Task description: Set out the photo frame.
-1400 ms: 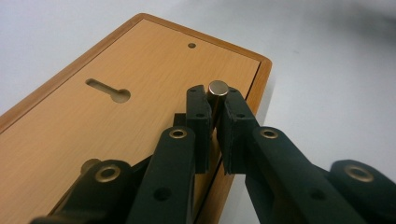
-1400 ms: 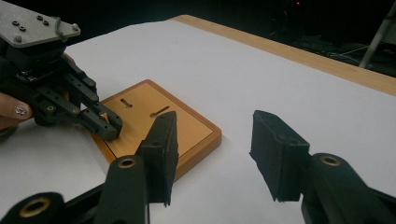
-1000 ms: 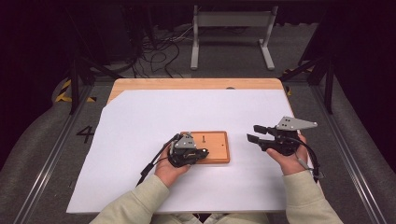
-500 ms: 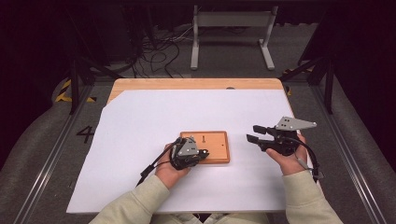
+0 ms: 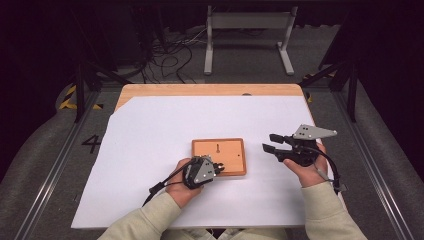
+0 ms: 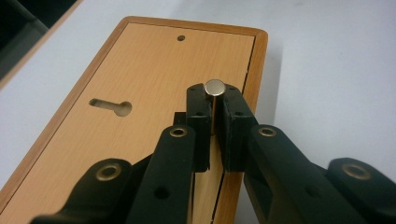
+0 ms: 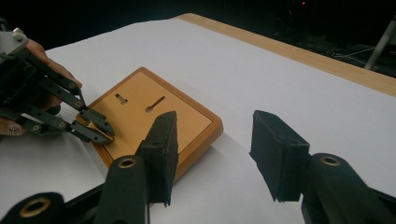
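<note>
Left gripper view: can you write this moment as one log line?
left gripper: shut on small silver metal peg | over orange wooden board | right gripper: open, holding nothing

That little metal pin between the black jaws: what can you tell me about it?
The metal pin is a small, smooth, silvery cylinder with a flat round top. It stands upright, clamped between the pads of the left gripper, over the wooden board near its edge. Its lower end is hidden, so whether it touches the board cannot be told.

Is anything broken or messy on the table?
Nothing looks broken or spilled. The wooden board lies flat and straight on the white sheet. The left tongs pinch a small metal pin over the board; the right tongs wait open beside it.
</note>
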